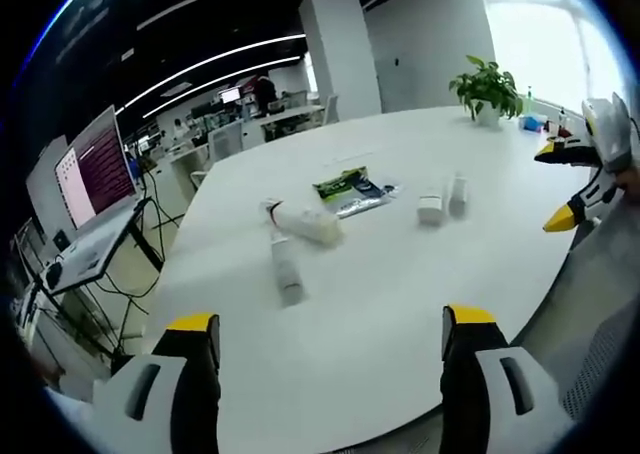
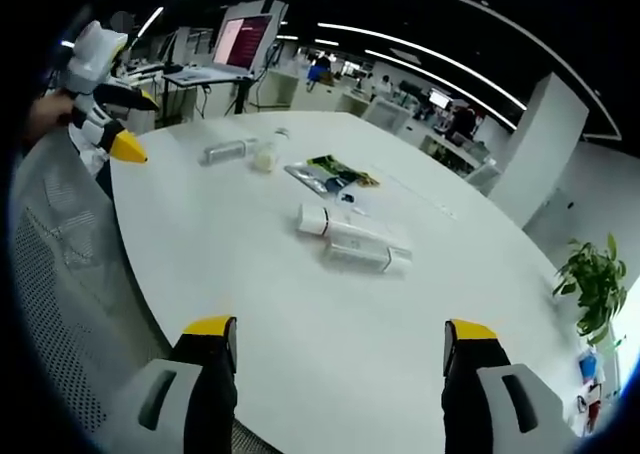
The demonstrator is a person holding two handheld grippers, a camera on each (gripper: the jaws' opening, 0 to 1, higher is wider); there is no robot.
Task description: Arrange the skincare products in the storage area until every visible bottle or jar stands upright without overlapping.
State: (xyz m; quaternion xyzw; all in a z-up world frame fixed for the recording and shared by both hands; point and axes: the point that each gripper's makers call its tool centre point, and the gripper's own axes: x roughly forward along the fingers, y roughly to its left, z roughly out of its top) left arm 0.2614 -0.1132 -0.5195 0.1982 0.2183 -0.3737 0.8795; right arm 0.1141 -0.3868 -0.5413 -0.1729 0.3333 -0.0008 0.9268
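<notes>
Currently, both hand-held grippers hover off the bench (image 1: 400, 314) edge, jaws wide and empty: left hand-held gripper (image 1: 330, 339), right hand-held gripper (image 2: 340, 344). Two bottles (image 1: 300, 239) lie on their sides mid-bench beside a green packet (image 1: 350, 189); two small jars (image 1: 443, 199) stand farther right. The lying bottles sit straight ahead of the left hand-held gripper, long axes crossing its line of approach. Neither hand-held gripper looks clearly nearer.

White bottles (image 1: 300, 224) on white table (image 1: 400, 304), green-black sachet (image 1: 350, 187).
</notes>
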